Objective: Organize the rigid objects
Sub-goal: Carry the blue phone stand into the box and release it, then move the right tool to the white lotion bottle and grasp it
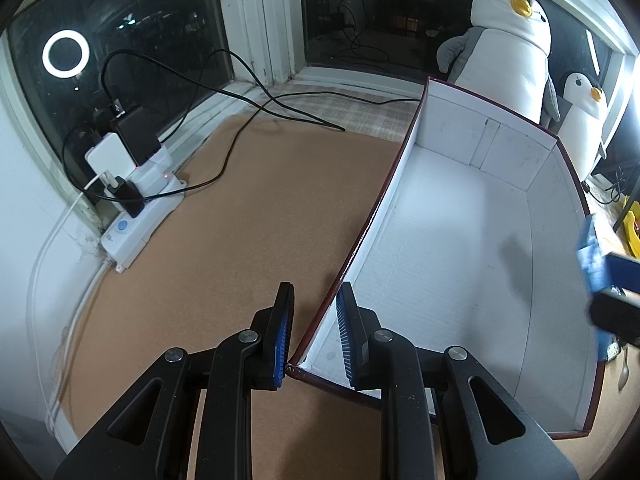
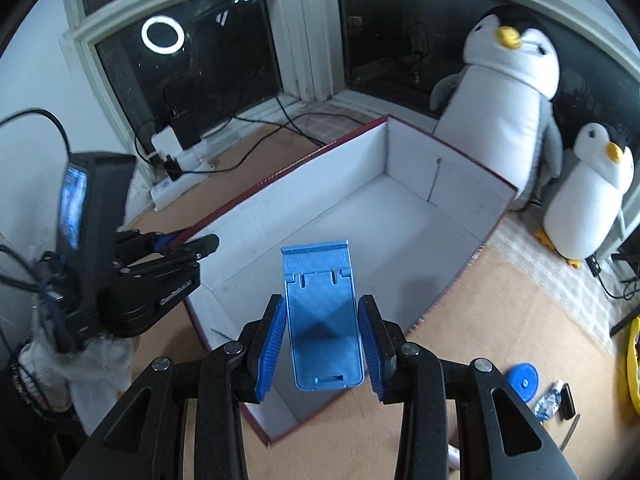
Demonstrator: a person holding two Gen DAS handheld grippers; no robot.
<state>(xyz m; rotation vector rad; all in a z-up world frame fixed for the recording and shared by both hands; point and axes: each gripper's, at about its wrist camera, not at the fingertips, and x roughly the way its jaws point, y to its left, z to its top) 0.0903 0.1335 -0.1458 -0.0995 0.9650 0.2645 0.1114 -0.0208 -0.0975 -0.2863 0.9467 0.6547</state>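
Right wrist view is showing the right gripper pinching a blue folding stand between its blue pads, the stand lying flat and pointing away over the near corner of the open white box. That box is sitting on the brown surface, with a large plush penguin leaning behind its far wall and a small plush penguin standing to the right of it. At near right on the surface, a blue disc is lying beside some small items too blurred to name. Left wrist view is showing the left gripper straddling the left wall of the box near its near corner, one pad outside and one inside; the jaws are looking slightly apart from the wall, though whether they are touching it I cannot tell. A white power strip with plugged-in chargers is lying far left by the window.
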